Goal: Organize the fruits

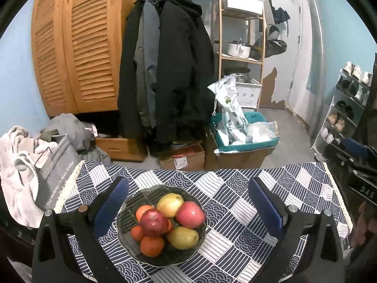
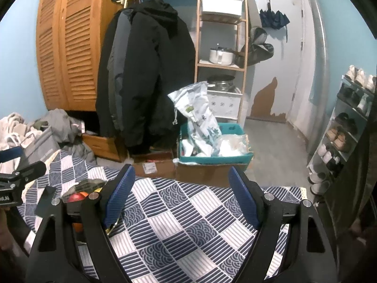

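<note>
Your left gripper (image 1: 188, 202) hangs over the table with its jaws spread wide and nothing between the pads. The bowl (image 1: 162, 258) sits right between them, nearer the left pad (image 1: 113, 205) than the right one. In it lie two apples (image 1: 154, 221), two pears (image 1: 170, 204) and several oranges (image 1: 152, 245), heaped and touching.

Your right gripper (image 2: 181, 198) is also wide apart and empty, over bare cloth (image 2: 188, 224). From there the bowl lies to its left, mostly hidden behind the left finger (image 2: 117, 195); one apple (image 2: 75, 197) and what may be an orange show past it. The other tool's black body (image 2: 18, 176) juts in at the far left.

The checked blue-and-white cloth (image 1: 235, 207) covers the table, with a lace edge. Just past the far edge stand cardboard boxes (image 1: 181, 156) and a teal bin (image 1: 247, 139) holding bags. Behind them hang dark coats (image 1: 169, 70), beside a louvred wardrobe (image 1: 77, 47) and a wooden shelf (image 1: 240, 59). A shoe rack (image 1: 346, 103) stands at far right, laundry (image 1: 21, 160) at far left.
</note>
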Action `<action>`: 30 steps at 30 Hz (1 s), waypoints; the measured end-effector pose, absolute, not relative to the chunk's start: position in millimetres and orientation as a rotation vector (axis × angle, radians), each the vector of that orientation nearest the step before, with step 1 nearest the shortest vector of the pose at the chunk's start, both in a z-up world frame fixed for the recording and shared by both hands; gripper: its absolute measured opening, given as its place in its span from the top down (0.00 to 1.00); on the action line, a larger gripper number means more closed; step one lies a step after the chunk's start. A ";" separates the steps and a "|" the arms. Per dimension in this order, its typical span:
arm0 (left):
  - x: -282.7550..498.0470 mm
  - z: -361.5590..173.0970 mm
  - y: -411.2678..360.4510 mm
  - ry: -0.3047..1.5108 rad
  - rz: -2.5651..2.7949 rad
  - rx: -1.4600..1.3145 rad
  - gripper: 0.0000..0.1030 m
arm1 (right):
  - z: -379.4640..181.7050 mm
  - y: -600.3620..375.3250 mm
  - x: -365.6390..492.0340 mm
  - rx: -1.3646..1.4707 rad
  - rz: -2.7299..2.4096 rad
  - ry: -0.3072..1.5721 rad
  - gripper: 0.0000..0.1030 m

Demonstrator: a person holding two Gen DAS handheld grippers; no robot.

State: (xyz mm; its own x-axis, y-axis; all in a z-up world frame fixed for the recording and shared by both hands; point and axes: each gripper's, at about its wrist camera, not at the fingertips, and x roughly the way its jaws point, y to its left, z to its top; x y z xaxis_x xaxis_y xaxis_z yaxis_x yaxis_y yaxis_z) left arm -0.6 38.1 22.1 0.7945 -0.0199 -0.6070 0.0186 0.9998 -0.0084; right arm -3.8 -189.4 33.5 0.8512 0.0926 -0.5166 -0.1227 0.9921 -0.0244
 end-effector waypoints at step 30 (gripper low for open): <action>-0.7 21.3 29.0 0.645 -0.029 0.007 0.01 | 30.7 -198.4 -3.6 -0.060 0.100 0.535 0.22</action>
State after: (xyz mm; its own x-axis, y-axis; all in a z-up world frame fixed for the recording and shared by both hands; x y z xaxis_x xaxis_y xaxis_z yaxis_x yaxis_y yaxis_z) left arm -0.7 29.0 21.3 0.7987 -0.0253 -0.6013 0.0294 0.9996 -0.0029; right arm -3.6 -198.4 30.7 0.8555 0.0789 -0.5117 -0.1103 0.9934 -0.0311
